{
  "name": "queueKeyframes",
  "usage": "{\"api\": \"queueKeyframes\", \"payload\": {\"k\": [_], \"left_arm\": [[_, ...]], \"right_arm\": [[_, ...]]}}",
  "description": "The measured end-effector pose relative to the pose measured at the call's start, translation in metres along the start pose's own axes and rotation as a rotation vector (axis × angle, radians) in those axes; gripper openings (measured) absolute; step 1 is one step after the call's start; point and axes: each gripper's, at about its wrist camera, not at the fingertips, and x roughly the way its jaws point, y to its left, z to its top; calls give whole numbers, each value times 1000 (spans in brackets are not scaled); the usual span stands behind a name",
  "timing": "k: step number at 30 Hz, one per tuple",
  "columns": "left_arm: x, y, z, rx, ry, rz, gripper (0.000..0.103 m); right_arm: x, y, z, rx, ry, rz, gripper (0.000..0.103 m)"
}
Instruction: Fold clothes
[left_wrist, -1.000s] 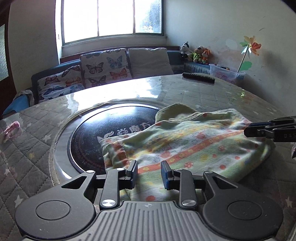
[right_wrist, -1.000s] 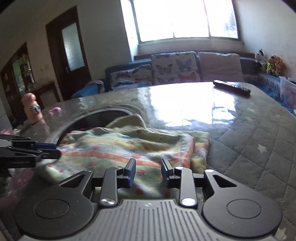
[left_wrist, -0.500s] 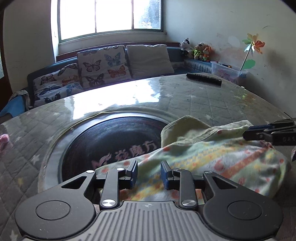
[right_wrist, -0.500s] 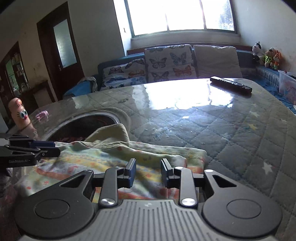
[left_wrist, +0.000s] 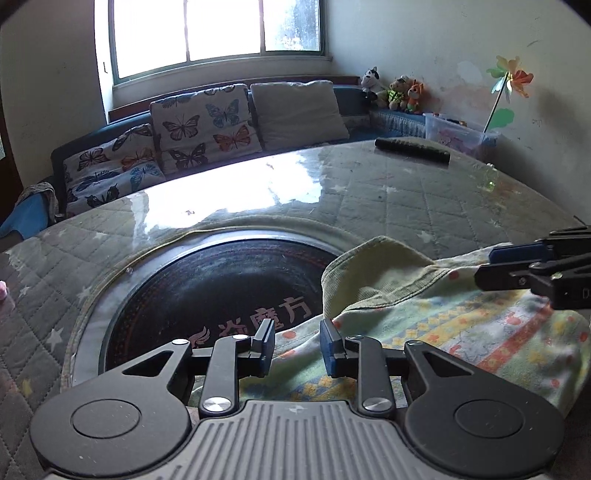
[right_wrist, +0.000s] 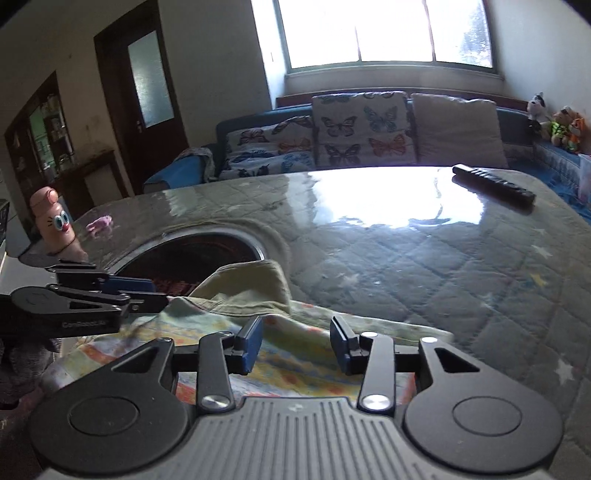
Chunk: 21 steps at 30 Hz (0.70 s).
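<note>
A pale green and yellow patterned garment (left_wrist: 461, 332) lies bunched on the quilted table, partly over the dark round inset (left_wrist: 207, 295). It also shows in the right wrist view (right_wrist: 295, 354). My left gripper (left_wrist: 297, 347) is open, low over the garment's near left edge, holding nothing. My right gripper (right_wrist: 297, 345) is open, low over the garment's near right part, holding nothing. The right gripper's fingers (left_wrist: 517, 266) show at the right of the left wrist view. The left gripper's fingers (right_wrist: 125, 291) show at the left of the right wrist view.
A black remote (left_wrist: 412, 147) lies at the table's far right. A pink finger-shaped toy (right_wrist: 53, 225) and a small pink object (right_wrist: 99, 223) stand at the far left. A sofa with butterfly cushions (left_wrist: 199, 129) is behind the table. A plastic box (left_wrist: 460, 134) sits beyond the right edge.
Both grippers have dropped lower and drawn back toward the garment's near edge. The garment now looks more bunched, with its green collar part raised.
</note>
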Motion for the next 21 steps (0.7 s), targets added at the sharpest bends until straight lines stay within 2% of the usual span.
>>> {"api": "queueKeyframes", "payload": {"k": [5, 6, 7, 10, 12, 15, 17, 18, 21], "left_arm": [[3, 3, -1, -9, 14, 13, 30], [0, 4, -1, -11, 10, 16, 33], [-2, 5, -1, -13, 6, 19, 38], [-12, 4, -4, -19, -14, 23, 52], [-20, 2, -5, -24, -25, 25, 60], [-32, -3, -9, -20, -45, 27, 74], [-40, -6, -12, -20, -58, 37, 84], [-43, -8, -13, -23, -64, 41, 90], [-53, -9, -18, -35, -78, 47, 95]], "right_arm": [[13, 5, -2, -16, 31, -14, 43], [11, 6, -2, -23, 26, -15, 45], [8, 8, -2, -30, 19, -17, 52], [-2, 11, -4, -46, 0, -18, 56], [-8, 13, -7, -52, -12, -18, 65], [-20, 22, -15, -71, -37, -25, 71], [-26, 26, -21, -71, -50, -34, 81], [-29, 27, -23, -70, -54, -34, 81], [-38, 32, -31, -60, -68, -31, 83]]}}
